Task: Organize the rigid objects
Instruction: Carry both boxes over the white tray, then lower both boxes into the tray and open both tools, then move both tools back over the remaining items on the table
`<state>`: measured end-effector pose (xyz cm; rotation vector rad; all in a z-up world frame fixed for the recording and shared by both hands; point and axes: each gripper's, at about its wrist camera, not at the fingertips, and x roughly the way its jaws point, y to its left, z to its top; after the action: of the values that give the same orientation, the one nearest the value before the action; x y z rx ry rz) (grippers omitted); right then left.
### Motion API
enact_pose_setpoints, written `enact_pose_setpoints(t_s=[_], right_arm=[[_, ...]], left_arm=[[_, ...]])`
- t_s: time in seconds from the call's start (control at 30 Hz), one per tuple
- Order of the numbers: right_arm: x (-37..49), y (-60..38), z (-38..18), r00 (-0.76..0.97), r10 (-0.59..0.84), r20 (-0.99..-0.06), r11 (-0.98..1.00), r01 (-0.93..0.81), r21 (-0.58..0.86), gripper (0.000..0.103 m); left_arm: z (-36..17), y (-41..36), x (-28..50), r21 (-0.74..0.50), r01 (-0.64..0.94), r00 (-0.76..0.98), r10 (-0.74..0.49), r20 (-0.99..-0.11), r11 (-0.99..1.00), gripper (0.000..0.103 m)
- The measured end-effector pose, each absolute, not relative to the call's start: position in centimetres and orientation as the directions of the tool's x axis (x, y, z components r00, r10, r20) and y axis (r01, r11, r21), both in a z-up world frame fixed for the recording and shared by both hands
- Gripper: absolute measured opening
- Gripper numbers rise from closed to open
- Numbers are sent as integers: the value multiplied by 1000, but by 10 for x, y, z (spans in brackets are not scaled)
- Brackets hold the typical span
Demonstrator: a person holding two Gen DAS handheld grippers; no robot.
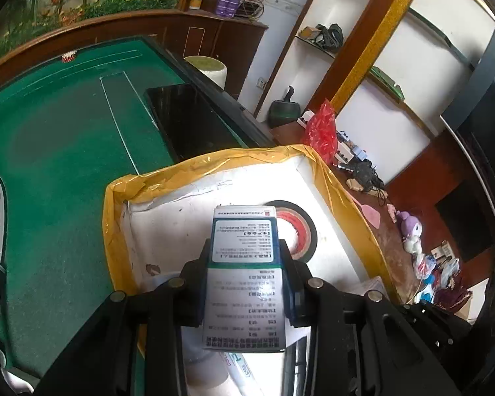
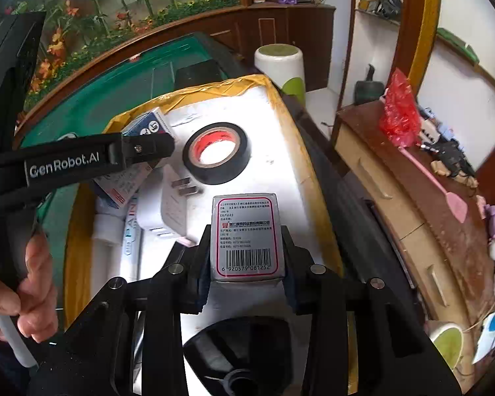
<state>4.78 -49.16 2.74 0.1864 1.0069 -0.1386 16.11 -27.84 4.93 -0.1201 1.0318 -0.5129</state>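
My left gripper is shut on a teal-and-white medicine box and holds it over the white foam box with yellow tape on its rim. A black tape roll lies in the box beyond it. My right gripper is shut on a silver box with a pink border and barcode, above the same foam box. In the right wrist view the left gripper shows at left with its blue-and-white box, beside the tape roll and a white plug adapter.
The foam box stands on a green felt table next to a black panel. White tubes lie in the box. A black funnel-like object sits near me. A wooden cabinet with clutter stands at right, a white stool behind.
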Motion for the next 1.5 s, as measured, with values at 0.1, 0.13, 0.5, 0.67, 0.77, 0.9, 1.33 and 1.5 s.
enact_pose_setpoints(t_s=[0.1, 0.13, 0.5, 0.67, 0.77, 0.9, 1.33, 1.5], right_arm=[[47, -491, 29, 536, -37, -844, 975, 205, 87, 35], [46, -491, 30, 539, -38, -841, 974, 208, 89, 35], [35, -484, 46, 593, -41, -804, 975, 200, 98, 58], [21, -482, 57, 622, -14, -783, 964, 215, 154, 58], [13, -476, 61, 637, 9, -770, 961, 208, 183, 58], [2, -459, 67, 657, 51, -753, 961, 172, 215, 58], [-5, -363, 64, 630, 206, -749, 973, -53, 223, 58], [-4, -337, 53, 592, 236, -771, 971, -116, 208, 58]], left_arm=[[52, -276, 165, -375, 342, 397, -494, -774, 862, 52], [53, -275, 166, -387, 336, 402, -503, -766, 859, 60], [77, -263, 155, -447, 328, 428, -553, -715, 832, 70], [90, -251, 136, -450, 371, 432, -580, -691, 813, 70], [92, -238, 122, -463, 376, 429, -594, -681, 803, 70], [93, -216, 103, -466, 390, 422, -604, -676, 794, 70], [102, -112, 41, -384, 376, 538, -535, -651, 844, 70], [91, -54, 28, -287, 260, 628, -387, -675, 922, 70]])
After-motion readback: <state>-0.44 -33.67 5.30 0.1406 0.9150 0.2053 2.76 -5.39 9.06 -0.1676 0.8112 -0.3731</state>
